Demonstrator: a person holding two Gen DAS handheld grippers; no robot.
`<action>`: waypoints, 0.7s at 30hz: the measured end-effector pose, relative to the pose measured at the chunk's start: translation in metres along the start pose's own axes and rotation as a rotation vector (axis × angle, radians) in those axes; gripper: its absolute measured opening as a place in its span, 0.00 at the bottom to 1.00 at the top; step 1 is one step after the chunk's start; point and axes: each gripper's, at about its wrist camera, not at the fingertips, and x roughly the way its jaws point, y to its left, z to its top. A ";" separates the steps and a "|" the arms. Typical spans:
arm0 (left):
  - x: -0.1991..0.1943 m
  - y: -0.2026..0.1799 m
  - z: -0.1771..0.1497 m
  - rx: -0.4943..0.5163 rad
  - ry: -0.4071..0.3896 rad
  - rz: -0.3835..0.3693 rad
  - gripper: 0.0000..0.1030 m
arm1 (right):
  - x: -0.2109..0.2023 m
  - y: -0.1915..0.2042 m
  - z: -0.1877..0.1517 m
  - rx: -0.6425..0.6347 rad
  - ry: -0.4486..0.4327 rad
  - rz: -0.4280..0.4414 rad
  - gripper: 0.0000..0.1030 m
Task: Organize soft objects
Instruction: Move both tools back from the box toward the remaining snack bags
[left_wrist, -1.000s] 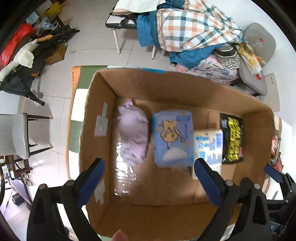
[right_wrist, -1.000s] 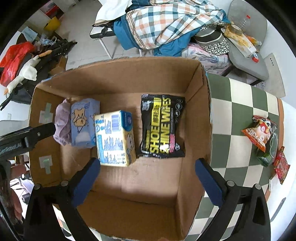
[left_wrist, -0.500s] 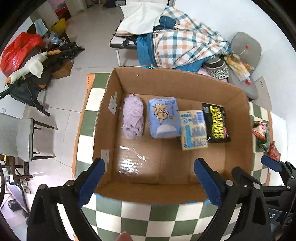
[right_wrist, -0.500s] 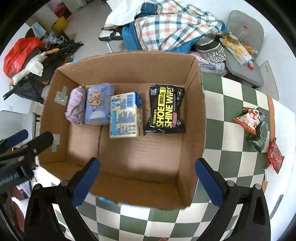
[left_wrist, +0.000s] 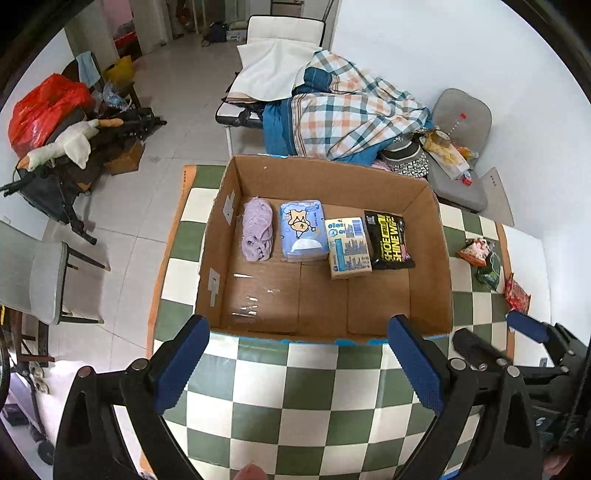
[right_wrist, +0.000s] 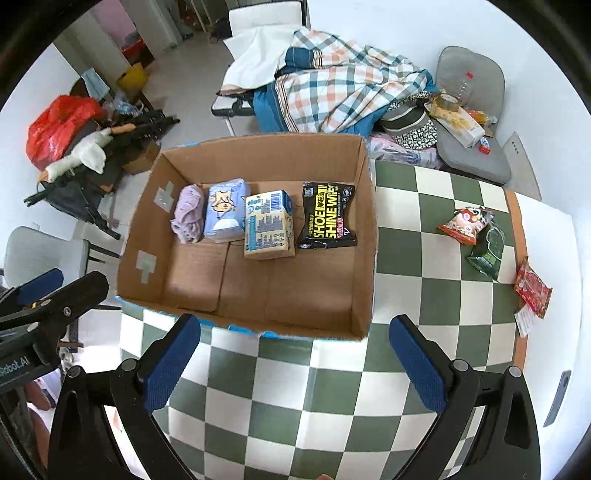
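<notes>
Inside cardboard box (right_wrist: 364, 236), far wall: purple cloth (right_wrist: 189, 213), blue pack (right_wrist: 225, 210), tissue block (right_wrist: 267, 225), black wipes (right_wrist: 327, 216) in a row. Left tool (left_wrist: 295, 365) and right tool (right_wrist: 293, 363) both released, empty, above counter (right_wrist: 332, 406). Risk: snack packets (right_wrist: 487, 240) near counter's edge could be knocked off by a careless reach.

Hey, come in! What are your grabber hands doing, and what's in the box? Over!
Left gripper and right gripper open, empty. Cardboard box holds purple cloth, two tissue packs, wipes pack. Nothing blocking.
</notes>
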 end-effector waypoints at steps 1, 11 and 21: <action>-0.002 -0.001 -0.001 0.008 -0.001 0.006 0.96 | -0.006 -0.001 -0.003 0.005 -0.008 0.007 1.00; -0.027 -0.030 0.008 0.060 -0.031 0.035 0.96 | -0.027 -0.018 -0.015 0.038 -0.027 0.097 1.00; 0.002 -0.169 0.057 0.317 -0.029 0.015 0.96 | -0.041 -0.160 -0.011 0.290 -0.051 0.034 1.00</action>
